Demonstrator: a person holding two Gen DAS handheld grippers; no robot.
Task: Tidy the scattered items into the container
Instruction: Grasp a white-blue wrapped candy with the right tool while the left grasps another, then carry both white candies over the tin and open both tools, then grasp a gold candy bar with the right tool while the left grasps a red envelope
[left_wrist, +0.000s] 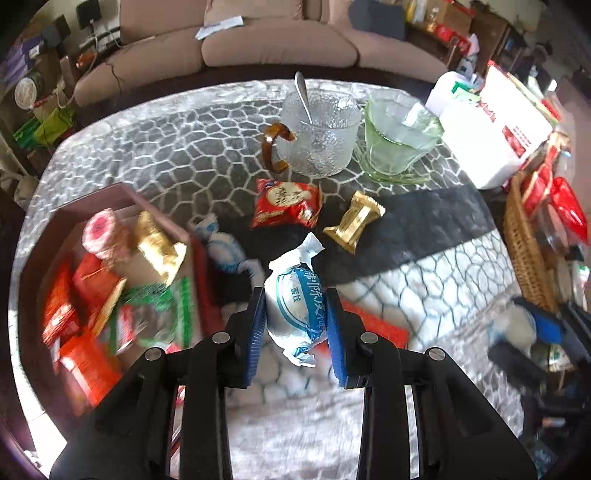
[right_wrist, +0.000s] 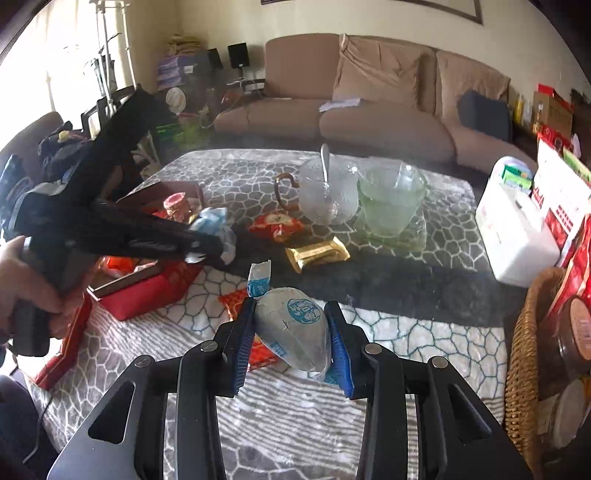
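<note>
Living room, beige sofa (right_wrist: 369, 110) behind; low table under a grey cobble-pattern cloth (left_wrist: 177, 147), snacks scattered on it; red container box (left_wrist: 122, 199) sits at the table's left, already part-filled with red, gold and green packets.

Step in hand: both grippers loaded, carry-to-box phase; left gripper (left_wrist: 297, 332) has its blue pads pressed on a white-and-blue wrapped snack (left_wrist: 295, 306), jaws narrowed to the packet's width, packet clear of the cloth; right gripper (right_wrist: 291, 336) clamps a grey-green round wrapped snack (right_wrist: 295, 325) with a blue stamp, jaws partly closed around it, twisted wrapper end sticking up.

Next move, as I judge it: swing each load over the box opening and let go above the pile; left is nearer, box just beside it, so left likely drops first; right needs to cross leftward, and in the right wrist view the left gripper body lies across that path — collision risk if both go together.

Still loose on the table: red snack packet (left_wrist: 286, 205), gold bar packet (left_wrist: 354, 221), blue-white candy (left_wrist: 225, 247) beside the box wall; flat red-orange packet (right_wrist: 236, 299) under the right gripper.

Not task items, keep clear: frosted glass cup with spoon (left_wrist: 317, 133), amber handle; green glass bowl (left_wrist: 399, 140); white carton (left_wrist: 491, 136); wicker basket (left_wrist: 524, 243) at right edge.
</note>
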